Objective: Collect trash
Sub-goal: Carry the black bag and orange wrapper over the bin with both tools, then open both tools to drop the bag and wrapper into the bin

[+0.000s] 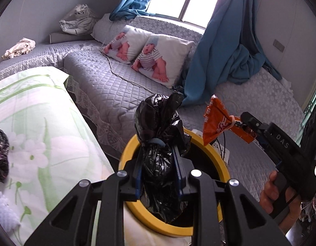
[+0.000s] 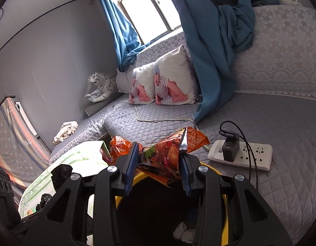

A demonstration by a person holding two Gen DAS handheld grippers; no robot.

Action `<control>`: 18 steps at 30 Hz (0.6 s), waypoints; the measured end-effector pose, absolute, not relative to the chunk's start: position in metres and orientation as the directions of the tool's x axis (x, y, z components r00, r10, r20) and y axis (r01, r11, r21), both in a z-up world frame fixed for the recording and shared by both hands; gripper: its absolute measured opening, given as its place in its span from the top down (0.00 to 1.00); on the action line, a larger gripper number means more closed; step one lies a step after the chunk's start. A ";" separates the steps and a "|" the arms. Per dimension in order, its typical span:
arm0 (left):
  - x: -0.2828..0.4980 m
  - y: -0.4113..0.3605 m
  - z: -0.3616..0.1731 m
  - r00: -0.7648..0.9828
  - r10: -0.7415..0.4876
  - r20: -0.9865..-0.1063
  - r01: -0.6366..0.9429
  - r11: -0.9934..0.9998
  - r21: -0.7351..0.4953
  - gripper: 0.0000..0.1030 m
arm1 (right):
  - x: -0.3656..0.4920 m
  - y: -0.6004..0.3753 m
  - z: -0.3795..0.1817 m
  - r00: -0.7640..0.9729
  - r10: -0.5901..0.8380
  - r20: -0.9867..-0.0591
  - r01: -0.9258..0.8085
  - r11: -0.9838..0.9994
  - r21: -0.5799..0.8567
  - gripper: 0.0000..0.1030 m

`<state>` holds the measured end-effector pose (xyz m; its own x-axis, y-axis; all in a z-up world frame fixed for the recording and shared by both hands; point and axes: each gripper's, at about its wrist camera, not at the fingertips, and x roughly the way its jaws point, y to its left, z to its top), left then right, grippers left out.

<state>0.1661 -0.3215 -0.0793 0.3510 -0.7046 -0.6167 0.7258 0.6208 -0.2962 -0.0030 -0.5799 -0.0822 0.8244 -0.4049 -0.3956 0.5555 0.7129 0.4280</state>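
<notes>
1. The left gripper (image 1: 158, 164) is clamped on a crumpled black plastic bag (image 1: 160, 143), held upright directly over the mouth of the yellow-rimmed bin (image 1: 133, 145), its lower end already inside the rim.
2. The right gripper (image 2: 158, 160) pinches an orange snack wrapper (image 2: 170, 149) crosswise, just above the bin's far rim.
3. Judged from this, the left load is nearer to dropping; the wrapper must come inward over the opening.
4. A power strip (image 2: 250, 153) lies on the bed just beyond the bin.
</notes>
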 end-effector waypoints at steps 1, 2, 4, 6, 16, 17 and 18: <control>0.166 -0.324 -0.081 0.349 -0.703 -0.619 0.727 0.620 -0.295 0.78 | -0.003 -0.581 -0.083 0.821 -0.409 -0.398 0.560 0.710 0.426 0.66; 0.165 -0.327 -0.083 0.347 -0.701 -0.623 0.728 0.620 -0.293 0.78 | -0.003 -0.582 -0.085 0.817 -0.414 -0.402 0.567 0.707 0.422 0.66; 0.164 -0.329 -0.085 0.343 -0.697 -0.630 0.729 0.620 -0.290 0.78 | -0.003 -0.584 -0.087 0.809 -0.421 -0.411 0.577 0.701 0.419 0.65; 0.164 -0.333 -0.088 0.336 -0.692 -0.639 0.727 0.622 -0.292 0.78 | -0.003 -0.587 -0.090 0.805 -0.421 -0.419 0.583 0.696 0.420 0.65; 0.167 -0.343 -0.102 0.311 -0.685 -0.658 0.726 0.619 -0.301 0.77 | 0.002 -0.592 -0.100 0.787 -0.420 -0.451 0.603 0.678 0.420 0.62; 0.167 -0.343 -0.102 0.311 -0.686 -0.657 0.725 0.618 -0.303 0.77 | 0.001 -0.593 -0.101 0.785 -0.424 -0.451 0.606 0.673 0.423 0.61; 0.167 -0.343 -0.101 0.311 -0.686 -0.658 0.726 0.618 -0.302 0.76 | 0.001 -0.594 -0.101 0.784 -0.426 -0.451 0.608 0.670 0.425 0.59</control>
